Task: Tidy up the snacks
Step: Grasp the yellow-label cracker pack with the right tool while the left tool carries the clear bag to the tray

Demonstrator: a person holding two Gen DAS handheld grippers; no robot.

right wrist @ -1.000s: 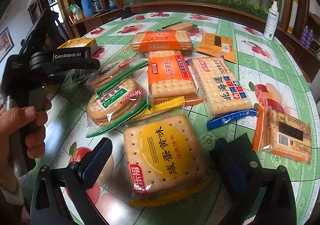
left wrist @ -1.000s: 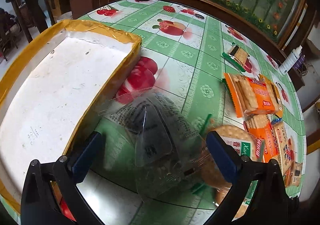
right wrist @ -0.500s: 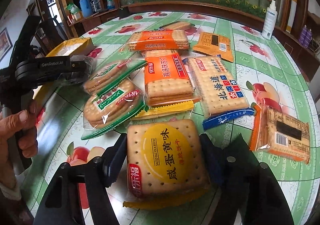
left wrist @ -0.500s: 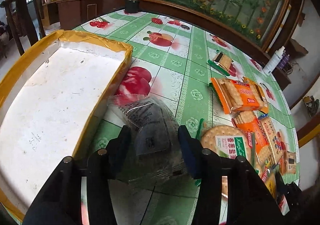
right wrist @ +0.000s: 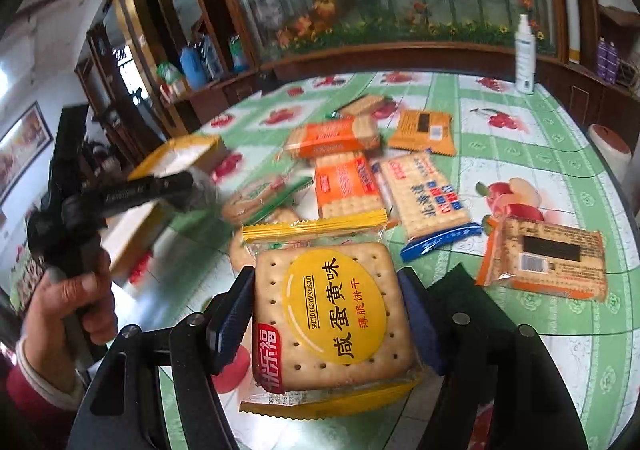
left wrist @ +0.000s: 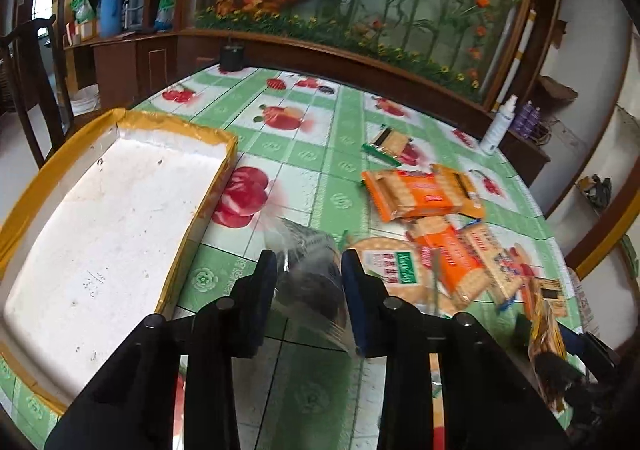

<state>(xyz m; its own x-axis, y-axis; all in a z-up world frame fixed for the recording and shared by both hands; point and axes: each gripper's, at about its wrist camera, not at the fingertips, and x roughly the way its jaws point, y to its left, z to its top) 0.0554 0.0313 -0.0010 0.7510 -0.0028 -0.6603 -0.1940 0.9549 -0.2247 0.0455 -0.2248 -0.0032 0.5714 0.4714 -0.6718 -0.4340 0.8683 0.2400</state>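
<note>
green tablecloth [left wrist: 340,154], tray [left wrist: 100,210] rim left, left gripper [left wrist: 308,270] pinching clear packet [left wrist: 312,262], right gripper [right wrist: 326,302] clamping yolk biscuits [right wrist: 332,310]

- The left hand-held gripper [left wrist: 309,270], low in the frame's centre, has its jaws pressed on a clear, crinkled snack packet [left wrist: 310,274] with dark contents.
- A white tray with a yellow rim [left wrist: 120,186] fills the left side.
- Orange and tan biscuit packets [left wrist: 420,196] lie scattered at right on the green-checked, fruit-patterned surface [left wrist: 340,138].
- A white spray bottle [left wrist: 498,126] stands at upper right.
</note>
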